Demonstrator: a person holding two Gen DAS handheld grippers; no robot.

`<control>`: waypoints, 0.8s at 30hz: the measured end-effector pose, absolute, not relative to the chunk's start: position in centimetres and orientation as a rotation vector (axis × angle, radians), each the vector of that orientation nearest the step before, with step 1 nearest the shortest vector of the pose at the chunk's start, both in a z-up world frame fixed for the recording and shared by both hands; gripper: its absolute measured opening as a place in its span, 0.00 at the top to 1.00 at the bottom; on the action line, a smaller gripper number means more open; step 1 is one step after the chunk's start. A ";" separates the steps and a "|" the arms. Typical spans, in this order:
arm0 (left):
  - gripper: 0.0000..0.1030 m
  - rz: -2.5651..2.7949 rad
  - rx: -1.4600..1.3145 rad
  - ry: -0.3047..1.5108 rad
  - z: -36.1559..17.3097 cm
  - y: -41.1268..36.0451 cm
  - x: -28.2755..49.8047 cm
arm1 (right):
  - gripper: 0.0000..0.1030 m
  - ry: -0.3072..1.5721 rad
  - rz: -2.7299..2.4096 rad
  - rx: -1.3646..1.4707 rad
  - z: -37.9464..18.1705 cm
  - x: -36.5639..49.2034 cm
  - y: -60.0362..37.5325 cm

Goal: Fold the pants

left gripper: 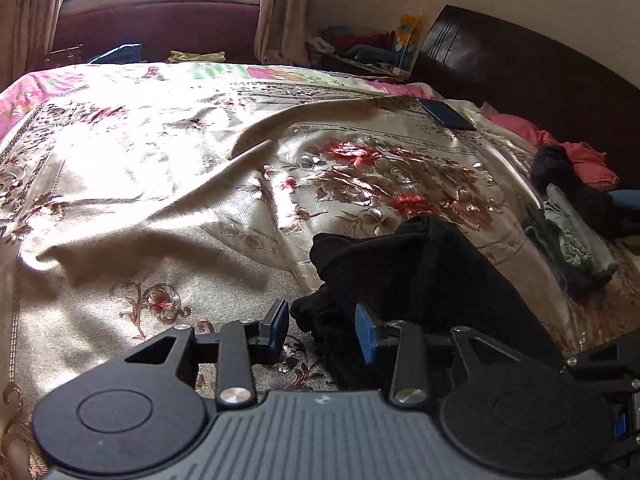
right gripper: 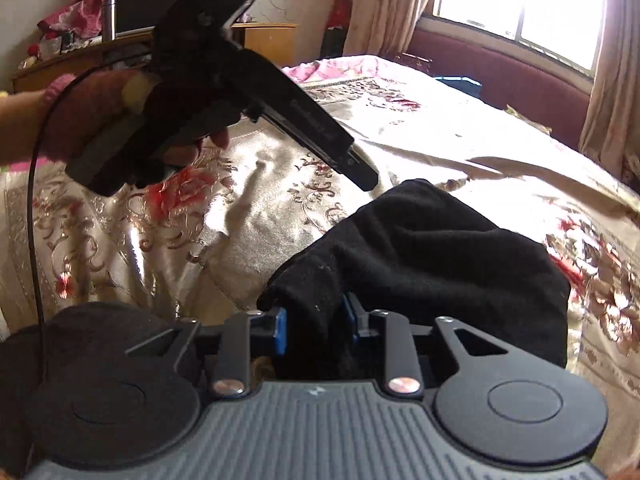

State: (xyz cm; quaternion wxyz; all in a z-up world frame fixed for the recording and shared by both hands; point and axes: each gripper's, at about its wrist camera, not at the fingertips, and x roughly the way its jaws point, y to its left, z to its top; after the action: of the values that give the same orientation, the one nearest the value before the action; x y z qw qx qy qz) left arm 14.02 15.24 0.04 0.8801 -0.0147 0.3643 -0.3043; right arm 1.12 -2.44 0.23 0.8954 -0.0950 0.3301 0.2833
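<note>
R fingers (right gripper: 280, 330) pinch black pants (right gripper: 420, 256); L gripper (left gripper: 322, 330) prob. unclamped.

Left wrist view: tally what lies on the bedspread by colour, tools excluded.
Black: 2, pants, heap
Coral: 1, garment
Grey-green: 1, folded cloth
Blue: 1, patch at the edge
Dark: 1, flat device
Total: 6

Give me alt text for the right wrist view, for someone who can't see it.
The right gripper pinches a fold of black pants lying on a floral bedspread. Upper left, a gloved hand holds the left gripper just above the pants. A sunlit window sits behind the bed.
</note>
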 end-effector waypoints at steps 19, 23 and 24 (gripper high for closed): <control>0.51 -0.626 -0.079 0.744 0.8 17.4 16.2 | 0.87 0.629 0.621 -0.047 -3.5 2.8 0.6; 0.50 -0.690 0.097 0.742 1.2 13.3 18.3 | 0.87 0.639 0.652 0.019 -3.7 3.2 -0.8; 0.50 -0.711 0.185 0.744 1.2 12.0 18.6 | 0.87 0.638 0.661 0.026 -3.7 3.2 -1.1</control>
State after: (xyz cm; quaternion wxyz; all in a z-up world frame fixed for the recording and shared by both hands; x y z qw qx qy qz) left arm 18.57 12.02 1.15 0.8664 0.0885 0.3554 -0.3393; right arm 3.18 -1.09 -3.72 0.8963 0.0125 0.3079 0.3190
